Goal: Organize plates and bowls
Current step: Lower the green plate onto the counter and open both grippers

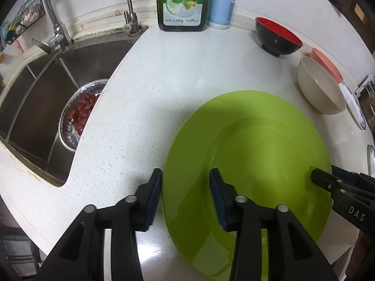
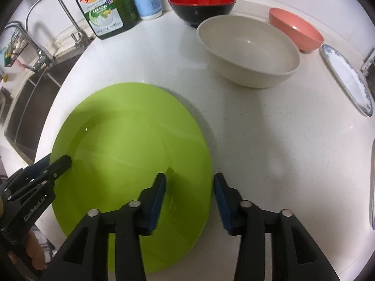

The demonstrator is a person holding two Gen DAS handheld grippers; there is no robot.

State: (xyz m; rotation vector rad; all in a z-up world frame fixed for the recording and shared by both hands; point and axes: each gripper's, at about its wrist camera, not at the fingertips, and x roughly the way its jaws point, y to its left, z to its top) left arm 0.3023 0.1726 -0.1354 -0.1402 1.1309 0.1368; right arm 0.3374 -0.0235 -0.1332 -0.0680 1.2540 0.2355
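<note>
A large lime-green plate (image 1: 246,154) (image 2: 131,145) lies flat on the white counter. My left gripper (image 1: 186,187) is open, its jaws astride the plate's left rim: one finger is outside it, the other over the well. My right gripper (image 2: 189,192) is open too and straddles the opposite rim the same way. Each gripper shows in the other's view, the right gripper (image 1: 328,182) and the left gripper (image 2: 55,167), both at the plate's edge. Behind the plate stand a cream bowl (image 2: 248,51), a black bowl with red inside (image 2: 201,7) and a pink bowl (image 2: 295,30).
A white plate with blue trim (image 2: 346,79) lies at the far right, and another plate's edge (image 2: 372,187) shows nearer. A steel sink (image 1: 35,93) on the left holds a metal bowl of red fruit (image 1: 79,114). A dish soap bottle (image 1: 182,2) and a white bottle (image 1: 222,2) stand at the back wall.
</note>
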